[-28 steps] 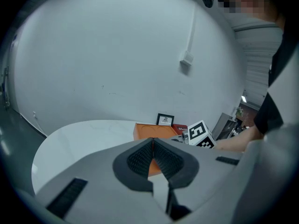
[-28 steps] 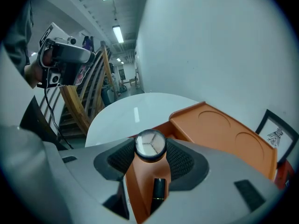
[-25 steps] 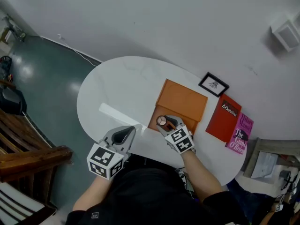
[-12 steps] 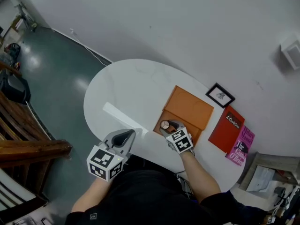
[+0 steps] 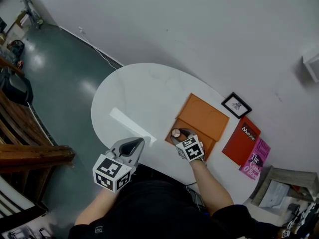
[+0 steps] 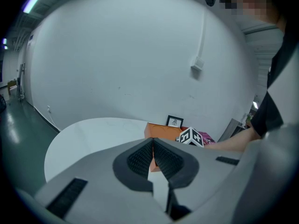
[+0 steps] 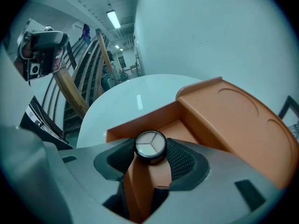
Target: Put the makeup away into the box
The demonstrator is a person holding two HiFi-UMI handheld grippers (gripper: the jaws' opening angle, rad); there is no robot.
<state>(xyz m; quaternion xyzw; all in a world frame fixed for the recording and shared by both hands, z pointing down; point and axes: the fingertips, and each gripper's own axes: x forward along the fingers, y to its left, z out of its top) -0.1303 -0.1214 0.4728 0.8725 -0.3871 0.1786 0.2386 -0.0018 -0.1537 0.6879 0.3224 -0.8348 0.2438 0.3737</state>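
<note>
My right gripper [image 5: 178, 134] [image 7: 150, 149] is shut on a small round makeup compact [image 7: 150, 146] [image 5: 176, 132] with a black rim and a pale three-part face. It holds the compact just above the near edge of the open orange box [image 5: 194, 132] [image 7: 187, 120], whose lid [image 5: 204, 116] [image 7: 240, 122] lies flat behind it. My left gripper [image 5: 130, 144] [image 6: 152, 154] is shut with nothing between its jaws, over the table's near edge to the left of the box.
The box rests on a white oval table [image 5: 134, 98] against a white wall. A small framed picture [image 5: 236, 105], a red book [image 5: 245, 139] and a pink book [image 5: 255, 159] lie right of the box. Wooden stairs [image 5: 30, 153] stand at the left.
The right gripper with the compact has stayed over the box's near edge; the head view has shifted a little. The left gripper has not moved.
</note>
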